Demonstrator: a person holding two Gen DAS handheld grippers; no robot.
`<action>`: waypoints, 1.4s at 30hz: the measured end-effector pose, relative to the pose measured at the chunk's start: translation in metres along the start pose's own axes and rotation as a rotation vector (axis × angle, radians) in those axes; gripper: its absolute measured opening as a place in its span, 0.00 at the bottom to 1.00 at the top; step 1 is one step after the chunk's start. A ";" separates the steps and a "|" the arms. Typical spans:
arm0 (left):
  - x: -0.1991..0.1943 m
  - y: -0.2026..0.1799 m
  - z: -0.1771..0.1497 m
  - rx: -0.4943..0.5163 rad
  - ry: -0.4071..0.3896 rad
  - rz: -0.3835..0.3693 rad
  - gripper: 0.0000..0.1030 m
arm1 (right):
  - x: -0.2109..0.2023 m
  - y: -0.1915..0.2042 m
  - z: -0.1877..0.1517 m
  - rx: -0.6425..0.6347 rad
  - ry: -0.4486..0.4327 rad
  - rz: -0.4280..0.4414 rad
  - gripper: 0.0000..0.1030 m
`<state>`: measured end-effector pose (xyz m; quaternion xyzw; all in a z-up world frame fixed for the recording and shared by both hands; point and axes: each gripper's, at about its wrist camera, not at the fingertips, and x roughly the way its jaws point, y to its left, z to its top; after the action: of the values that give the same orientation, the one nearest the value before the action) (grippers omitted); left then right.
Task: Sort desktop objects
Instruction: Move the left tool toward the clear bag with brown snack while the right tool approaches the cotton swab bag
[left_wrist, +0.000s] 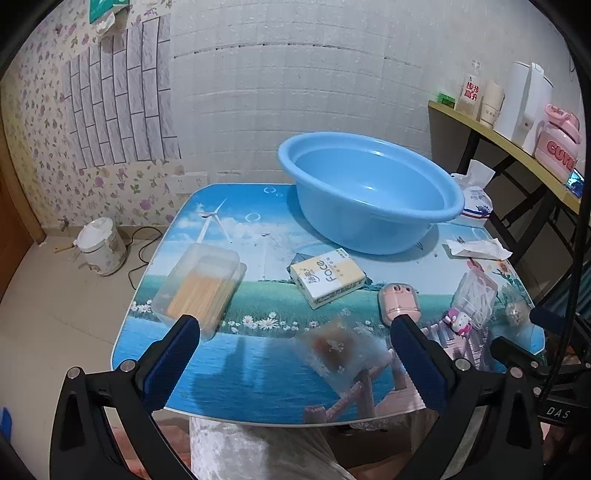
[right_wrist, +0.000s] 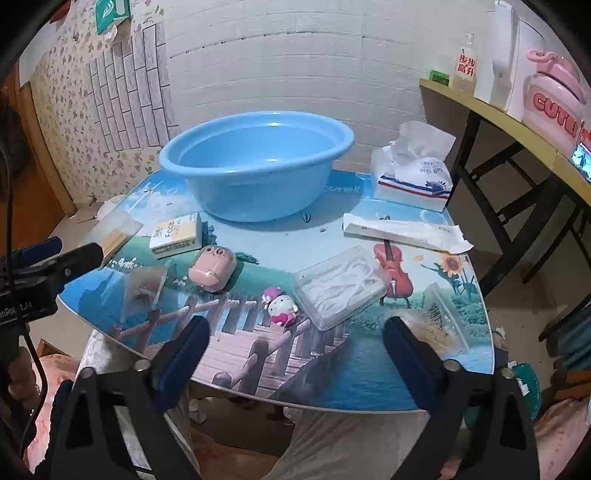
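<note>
A blue basin (left_wrist: 369, 192) (right_wrist: 255, 162) stands at the back of the picture-printed table (left_wrist: 258, 380) (right_wrist: 332, 369). In front of it lie a yellow-white tissue pack (left_wrist: 327, 277) (right_wrist: 176, 234), a clear box of wooden sticks (left_wrist: 201, 286) (right_wrist: 114, 232), a pink pig-nosed case (left_wrist: 399, 301) (right_wrist: 212, 267), a small kitty toy (left_wrist: 458, 321) (right_wrist: 281, 306), a clear box of white floss picks (left_wrist: 474, 295) (right_wrist: 340, 286) and a clear snack packet (left_wrist: 338, 350) (right_wrist: 144, 288). My left gripper (left_wrist: 293, 338) is open over the front edge. My right gripper (right_wrist: 295, 339) is open, near the floss box.
A tissue bag (right_wrist: 413, 177) and a crumpled paper strip (right_wrist: 402, 230) lie at the table's right back. A second clear packet (right_wrist: 436, 317) lies at the right front. A yellow shelf (right_wrist: 517, 122) with bottles stands right. A rice cooker (left_wrist: 101, 245) sits on the floor left.
</note>
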<state>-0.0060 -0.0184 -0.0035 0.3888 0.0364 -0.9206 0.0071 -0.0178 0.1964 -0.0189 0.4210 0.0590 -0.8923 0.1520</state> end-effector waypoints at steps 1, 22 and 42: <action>0.000 0.001 -0.001 -0.001 -0.004 0.000 1.00 | 0.001 -0.002 -0.001 0.011 0.007 0.003 0.88; 0.005 0.000 -0.015 0.018 0.026 -0.032 1.00 | 0.002 -0.015 -0.009 0.010 0.004 -0.001 0.83; 0.027 -0.006 -0.032 0.048 0.101 -0.042 1.00 | 0.018 -0.068 -0.022 0.080 0.050 -0.119 0.83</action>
<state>-0.0020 -0.0098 -0.0450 0.4339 0.0228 -0.9004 -0.0232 -0.0340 0.2624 -0.0481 0.4446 0.0518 -0.8906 0.0803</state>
